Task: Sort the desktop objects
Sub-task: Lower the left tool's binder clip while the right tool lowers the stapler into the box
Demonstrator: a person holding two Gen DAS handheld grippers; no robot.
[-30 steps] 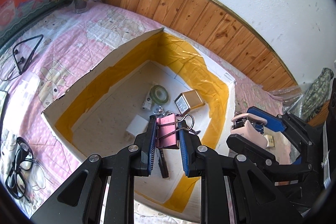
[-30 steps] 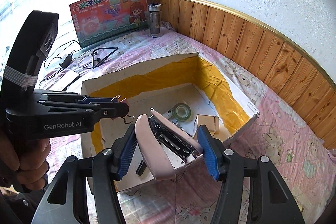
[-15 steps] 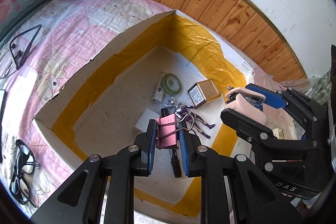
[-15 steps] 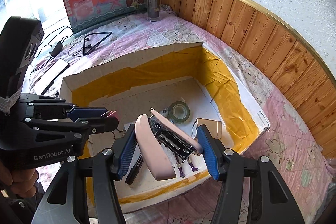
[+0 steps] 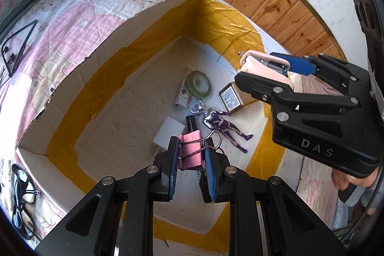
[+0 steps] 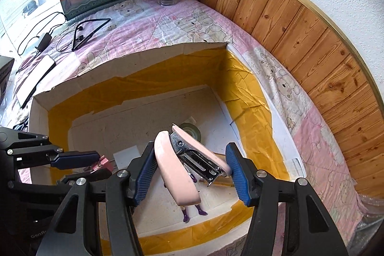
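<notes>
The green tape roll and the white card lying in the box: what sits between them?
In the left wrist view, between the tape roll and white card lies only bare box floor; a small white die-like block sits beside the roll.

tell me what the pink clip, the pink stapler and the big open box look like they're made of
Binder clip: painted pink sheet metal by its folded, matte body, with bare wire handles that glint.
Stapler: smooth pink shell, probably plastic with a soft sheen, over a shiny metal staple channel and rivet.
Box: pale cardboard, by its ragged torn rim, with glossy, wrinkled yellow tape lining its inner walls.
</notes>
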